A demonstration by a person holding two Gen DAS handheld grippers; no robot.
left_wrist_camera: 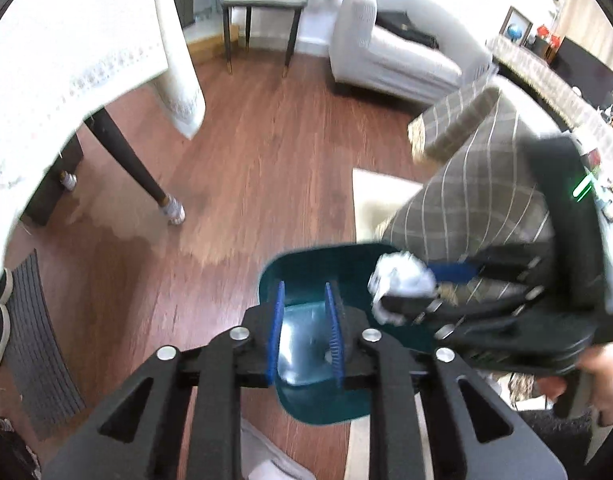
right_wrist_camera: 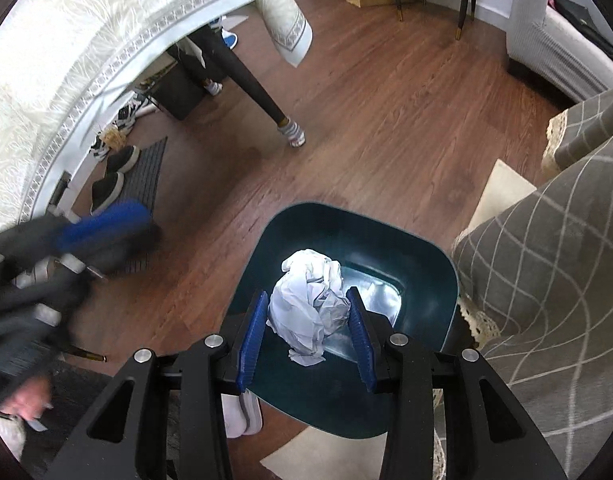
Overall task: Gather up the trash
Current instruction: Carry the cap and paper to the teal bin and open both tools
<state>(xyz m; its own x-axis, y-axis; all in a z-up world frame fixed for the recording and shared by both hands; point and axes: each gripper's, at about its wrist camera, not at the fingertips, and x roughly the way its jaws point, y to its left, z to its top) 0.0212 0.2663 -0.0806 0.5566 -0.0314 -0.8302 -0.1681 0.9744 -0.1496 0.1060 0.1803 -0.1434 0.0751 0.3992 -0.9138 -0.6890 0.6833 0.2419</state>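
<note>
Reddish-brown wooden floor (right_wrist_camera: pixel 386 112) throughout, with a dark teal bin (right_wrist_camera: pixel 314 224) standing on it as the landmark. Beyond the bin, a dark leg (right_wrist_camera: pixel 242 76) of a bench draped in a white patterned cloth (right_wrist_camera: pixel 86 40); to the bin's left, dark shoes (right_wrist_camera: pixel 114 176) on a grey ribbed mat (right_wrist_camera: pixel 146 176). To the bin's right, a grey checked throw with cream lace edging (right_wrist_camera: pixel 546 260) and a pale rug (right_wrist_camera: pixel 502 188). Farther off beyond the bin, a white sofa (left_wrist_camera: pixel 394 56) and a small side table (left_wrist_camera: pixel 262 4) on thin dark legs.

Above the bin's open mouth, a crumpled white paper ball (right_wrist_camera: pixel 310 304), pressed between the blue pads of the right gripper (right_wrist_camera: pixel 308 332), fingers clenched on it from both sides. In the left wrist view, the same paper ball (left_wrist_camera: pixel 402 280) over the bin's (left_wrist_camera: pixel 306 408) right rim, caught at the tip of the right gripper (left_wrist_camera: pixel 402 292). Left gripper (left_wrist_camera: pixel 306 336) also over the bin, fingers released, nothing between the blue pads but the bin's shiny bottom.

Left gripper (right_wrist_camera: pixel 66 256) blurred in the right wrist view. Bin's near edge cut off behind the gripper bodies. Items on the far shelf too small to name.
</note>
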